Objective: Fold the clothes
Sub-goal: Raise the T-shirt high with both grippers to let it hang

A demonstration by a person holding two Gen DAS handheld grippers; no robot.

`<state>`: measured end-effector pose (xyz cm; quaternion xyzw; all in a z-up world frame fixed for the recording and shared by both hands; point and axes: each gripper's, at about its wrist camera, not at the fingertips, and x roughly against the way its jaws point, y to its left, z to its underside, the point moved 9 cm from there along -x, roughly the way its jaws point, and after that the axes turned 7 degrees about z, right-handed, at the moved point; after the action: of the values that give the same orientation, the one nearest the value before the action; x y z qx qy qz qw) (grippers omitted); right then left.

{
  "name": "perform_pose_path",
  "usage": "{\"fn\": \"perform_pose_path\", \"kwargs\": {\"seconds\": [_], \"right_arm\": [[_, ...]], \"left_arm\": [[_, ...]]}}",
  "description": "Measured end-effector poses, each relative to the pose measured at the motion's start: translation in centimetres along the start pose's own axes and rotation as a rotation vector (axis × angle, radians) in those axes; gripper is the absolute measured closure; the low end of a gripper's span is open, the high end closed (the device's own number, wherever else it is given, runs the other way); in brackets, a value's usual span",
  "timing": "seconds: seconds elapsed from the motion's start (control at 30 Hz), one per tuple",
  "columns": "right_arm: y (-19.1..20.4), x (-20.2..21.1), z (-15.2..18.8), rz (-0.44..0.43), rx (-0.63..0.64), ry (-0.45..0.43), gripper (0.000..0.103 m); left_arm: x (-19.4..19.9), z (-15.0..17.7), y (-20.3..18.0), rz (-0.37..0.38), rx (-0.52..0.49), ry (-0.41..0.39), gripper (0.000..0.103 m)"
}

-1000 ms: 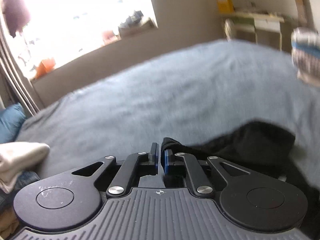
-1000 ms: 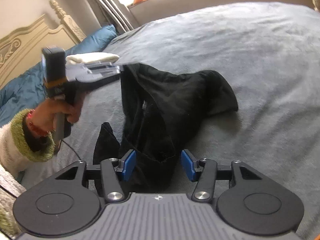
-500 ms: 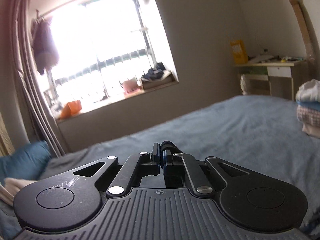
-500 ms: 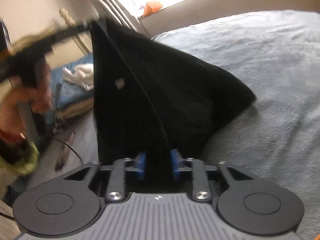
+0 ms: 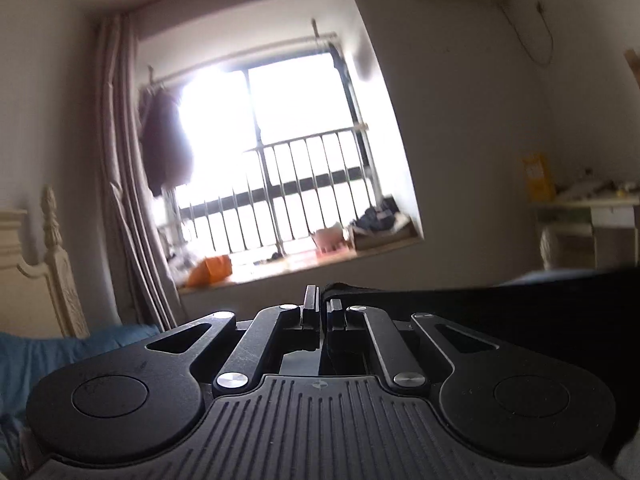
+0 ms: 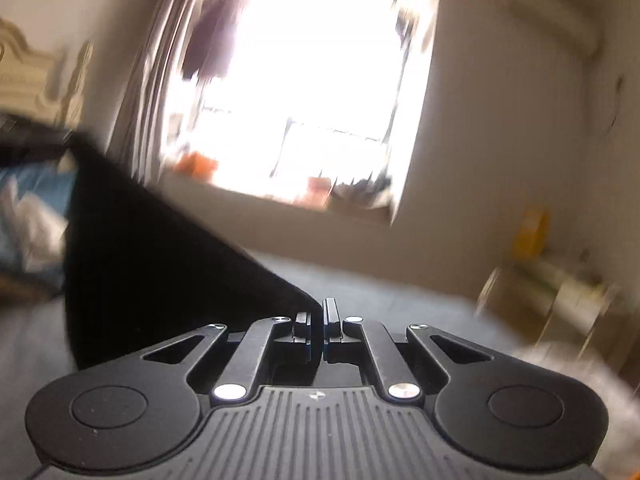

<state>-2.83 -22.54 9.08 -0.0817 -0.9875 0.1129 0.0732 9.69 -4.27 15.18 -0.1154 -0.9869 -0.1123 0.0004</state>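
Here the black garment [image 5: 520, 320] hangs in the air, stretched between the two grippers, and that span is what any coming move turns on. Seen from the left gripper [image 5: 321, 308], the cloth runs off to its right as a long dark band, its top edge near level, so its long axis lies across the line between the hands, not along either gripper's fingers. The left gripper's jaws are pressed together with a fold of the black fabric pinched between them, just at the fingertips.

From the right gripper [image 6: 317, 320] the same garment [image 6: 160, 264] rises leftward as a taut dark triangle, its far corner high at the left edge of the view, where something dark and blurred, likely the other tool, meets it. The right jaws stand nearly closed, and the cloth's near corner ends right at the left finger; the grip itself is hidden, yet the tension suggests a hold.

Both wrists point at the window [image 5: 280, 152], above the grey bed [image 6: 400, 292]. Neither hand is nearer: each holds one end. Whether the garment is being spread for a fold or lifted mid-fold cannot be settled.
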Motion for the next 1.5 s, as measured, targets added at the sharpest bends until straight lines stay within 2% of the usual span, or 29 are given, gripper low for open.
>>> {"fn": "perform_pose_path", "kwargs": {"seconds": [0.17,0.37,0.57,0.7,0.8,0.93,1.07,1.2,1.33,1.5], "right_arm": [[-1.2,2.6,-8.1,0.096,0.042,-0.249,0.098],[-2.7,7.2,-14.8,0.149,0.018,-0.46,0.099],[-6.0,10.7,-19.7,0.107,-0.108,-0.571,0.099],[-8.4,13.0,-21.9,0.075,-0.182,-0.632,0.098],[-9.9,13.5,-22.3,0.036,-0.236,-0.635,0.098],[-11.7,13.6,-22.5,-0.013,-0.305,-0.625,0.098],[-12.0,9.8,-20.0,-0.017,-0.313,-0.533,0.098],[-11.0,2.9,-15.6,-0.029,-0.297,-0.363,0.098],[-10.5,-5.1,-10.7,-0.025,-0.274,-0.196,0.098],[-8.2,-14.5,-7.0,-0.005,-0.224,-0.062,0.098]], "left_arm": [[2.4,-4.9,1.3,-0.037,0.002,-0.125,0.1],[6.1,-10.6,2.3,-0.045,0.021,-0.279,0.1],[10.1,-16.8,2.8,-0.004,0.053,-0.433,0.1],[11.5,-19.8,2.3,0.052,0.068,-0.487,0.1],[12.2,-21.6,2.0,0.099,0.085,-0.515,0.1],[9.7,-20.4,1.1,0.163,0.125,-0.449,0.1],[4.9,-16.8,0.0,0.196,0.148,-0.33,0.1],[-1.7,-10.4,-0.7,0.176,0.18,-0.161,0.1],[-9.0,-3.8,-1.0,0.134,0.157,-0.008,0.1],[-17.7,2.0,-2.2,0.076,0.083,0.102,0.1]]}}
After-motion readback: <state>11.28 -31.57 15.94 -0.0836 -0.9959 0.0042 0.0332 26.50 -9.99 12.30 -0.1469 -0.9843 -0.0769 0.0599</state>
